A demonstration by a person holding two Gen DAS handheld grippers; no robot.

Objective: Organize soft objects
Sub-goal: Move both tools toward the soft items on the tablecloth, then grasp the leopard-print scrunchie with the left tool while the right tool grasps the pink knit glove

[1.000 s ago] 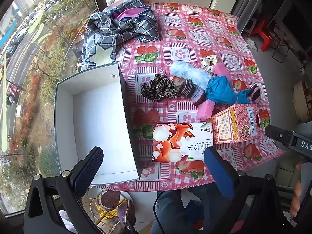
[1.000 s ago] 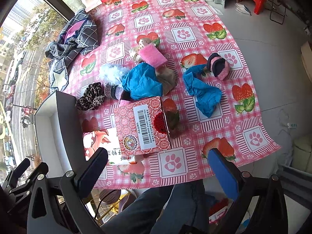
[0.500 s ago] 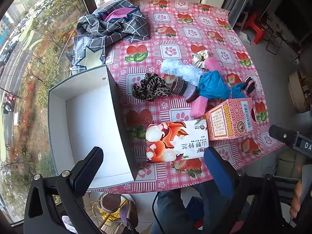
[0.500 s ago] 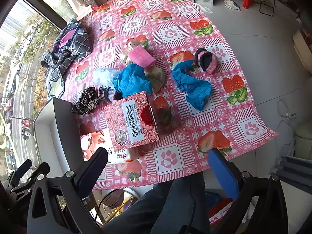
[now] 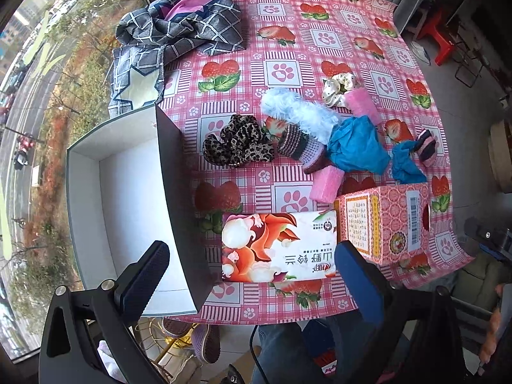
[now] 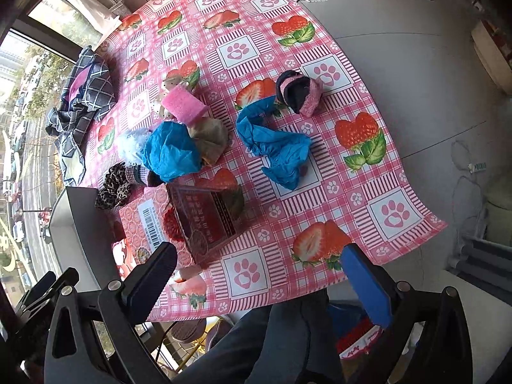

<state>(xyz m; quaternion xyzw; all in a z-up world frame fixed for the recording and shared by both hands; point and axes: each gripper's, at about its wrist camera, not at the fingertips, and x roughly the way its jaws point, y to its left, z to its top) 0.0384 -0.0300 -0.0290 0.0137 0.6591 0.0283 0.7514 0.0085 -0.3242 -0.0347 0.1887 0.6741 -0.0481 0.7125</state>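
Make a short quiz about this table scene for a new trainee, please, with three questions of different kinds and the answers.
1. True or false: the white storage box already holds soft items.
2. Multiple choice: what lies right beside the leopard-print scrunchie, away from the box? A) the striped knit piece B) the checked cloth C) the pink carton
3. Fill in: the left gripper and right gripper are both ____.

Key
1. False; its inside shows bare.
2. A
3. open, holding nothing

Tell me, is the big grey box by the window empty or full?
Empty: the grey box shows only bare white floor and walls inside.
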